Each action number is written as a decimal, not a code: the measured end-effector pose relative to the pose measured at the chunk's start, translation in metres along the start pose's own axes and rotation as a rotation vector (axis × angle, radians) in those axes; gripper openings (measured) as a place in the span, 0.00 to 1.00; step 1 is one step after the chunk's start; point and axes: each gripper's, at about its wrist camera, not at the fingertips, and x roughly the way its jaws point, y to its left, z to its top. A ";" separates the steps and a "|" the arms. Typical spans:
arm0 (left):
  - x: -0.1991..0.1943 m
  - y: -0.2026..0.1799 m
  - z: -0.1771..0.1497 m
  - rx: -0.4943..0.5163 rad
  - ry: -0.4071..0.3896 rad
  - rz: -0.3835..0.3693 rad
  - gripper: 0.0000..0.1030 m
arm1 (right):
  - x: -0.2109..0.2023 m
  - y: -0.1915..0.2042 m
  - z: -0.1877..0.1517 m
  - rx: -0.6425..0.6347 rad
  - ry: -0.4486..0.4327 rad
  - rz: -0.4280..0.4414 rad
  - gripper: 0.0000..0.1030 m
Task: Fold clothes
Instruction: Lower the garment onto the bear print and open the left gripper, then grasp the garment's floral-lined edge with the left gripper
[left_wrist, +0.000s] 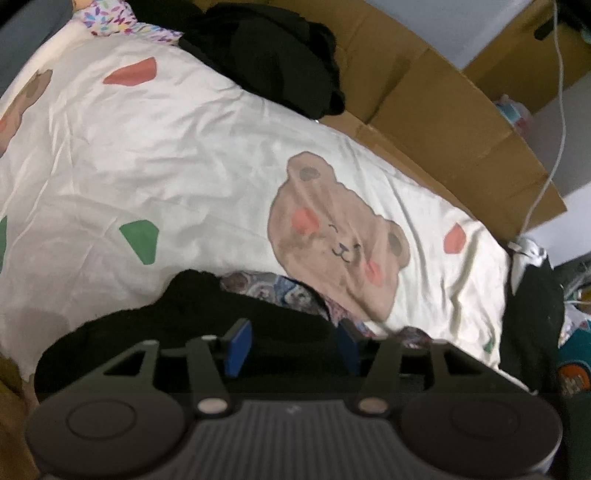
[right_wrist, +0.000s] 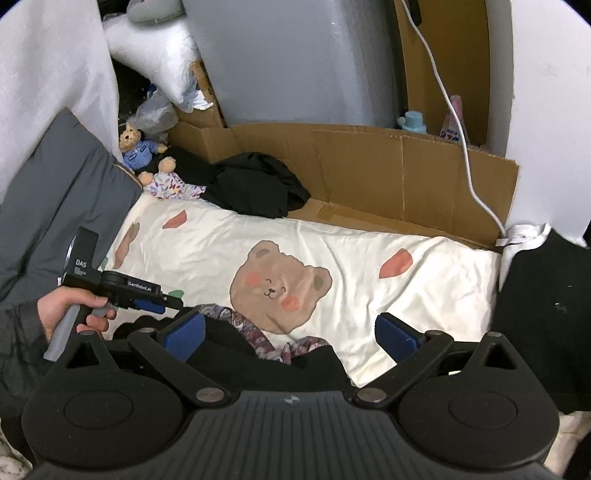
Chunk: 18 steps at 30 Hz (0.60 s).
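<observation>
Right wrist view, left to right: the person's hand (right_wrist: 74, 314) gripped the left tool (right_wrist: 162, 301) at the near-left edge of the bed sheet (right_wrist: 369, 258). From this side I could not tell its jaw gap; its blue tips sat right at the black garment (right_wrist: 236, 350). That garment lay bunched at the near edge of the bed, with a floral-patterned cloth (right_wrist: 266, 339) showing in its folds. The right tool (right_wrist: 291, 338) was spread wide, pads either side of the bunch, holding nothing.

Mid-sheet around the bear print (right_wrist: 277, 288) was flat and bare. At the far edge: a teddy bear (right_wrist: 136, 147), a second black pile (right_wrist: 255, 184), then cardboard (right_wrist: 406, 173) forming a wall along the back. A white cable (right_wrist: 458, 122) hung over the cardboard toward the right corner. Dark fabric (right_wrist: 535, 314) bounded the right edge.

Left wrist view: left tool (left_wrist: 293, 345) partly open, pads above the black garment (left_wrist: 184, 325), not clamped on it. Frame blurred. Sheet (left_wrist: 184, 166) beyond was open up to the far black pile (left_wrist: 273, 59) and cardboard (left_wrist: 443, 122).
</observation>
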 end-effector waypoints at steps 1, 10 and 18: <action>0.002 0.000 0.002 -0.010 -0.001 0.004 0.54 | 0.005 -0.005 -0.001 0.013 0.002 0.006 0.98; 0.017 -0.008 0.020 -0.054 -0.002 0.019 0.69 | 0.045 -0.025 -0.017 -0.012 0.054 0.054 0.98; 0.042 0.005 0.023 -0.190 0.023 0.042 0.69 | 0.050 -0.060 -0.036 0.023 0.086 0.013 0.98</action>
